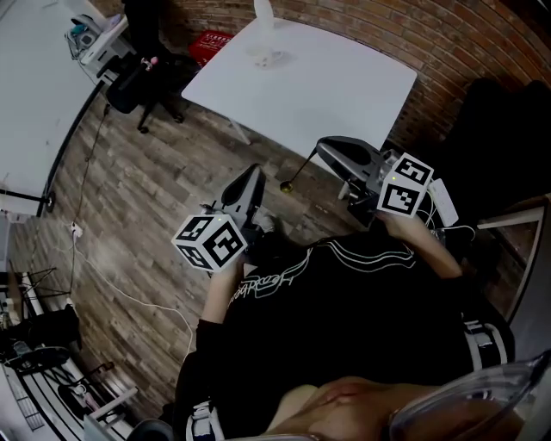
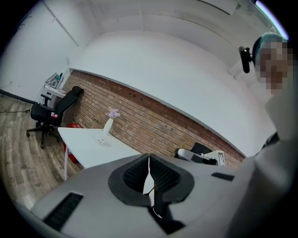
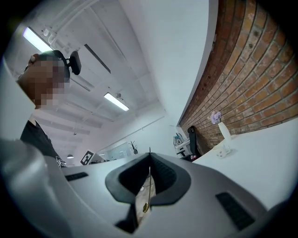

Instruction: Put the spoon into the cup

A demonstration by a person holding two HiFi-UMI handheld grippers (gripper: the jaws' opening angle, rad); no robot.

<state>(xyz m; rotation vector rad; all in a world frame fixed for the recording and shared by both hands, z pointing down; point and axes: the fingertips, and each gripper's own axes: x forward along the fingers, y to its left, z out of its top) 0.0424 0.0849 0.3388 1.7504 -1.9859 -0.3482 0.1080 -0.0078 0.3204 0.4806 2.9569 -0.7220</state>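
Spoon (image 1: 300, 169), thin and gold-tipped, hangs from the tip of the right gripper (image 1: 322, 145), slanting down toward 7 o'clock w/ its bowl end lowest, over the floor (image 1: 129, 198). In the right gripper view the claw (image 3: 150, 155) is pressed together, only a hairline slit btwn the pads, and the spoon (image 3: 146, 204) shows in that slit, handle up, gold bowl low. So the right claw is clamped on the spoon.

The left gripper (image 1: 256, 170) sits at about 9 o'clock from the right one, well apart from it, tip aimed toward 1 o'clock. In its own view the claw (image 2: 149, 160) is together, nothing gripped.

The cup (image 1: 265, 57), a small clear one, stands on the white table (image 1: 344, 86) at 12 o'clock in the head view, near the far edge, just beside a white vase (image 1: 263, 13). Spoon and cup are well apart. The left gripper view has the cup (image 2: 101, 139) at 10 o'clock w/ the vase (image 2: 108, 124) behind it; the right gripper view has the cup (image 3: 223, 151) at 3 o'clock, vase (image 3: 223, 131) above it.

A black chair (image 1: 138, 82) sits at 10 o'clock, and a brick wall (image 1: 448, 43) runs at 2 o'clock behind the table.
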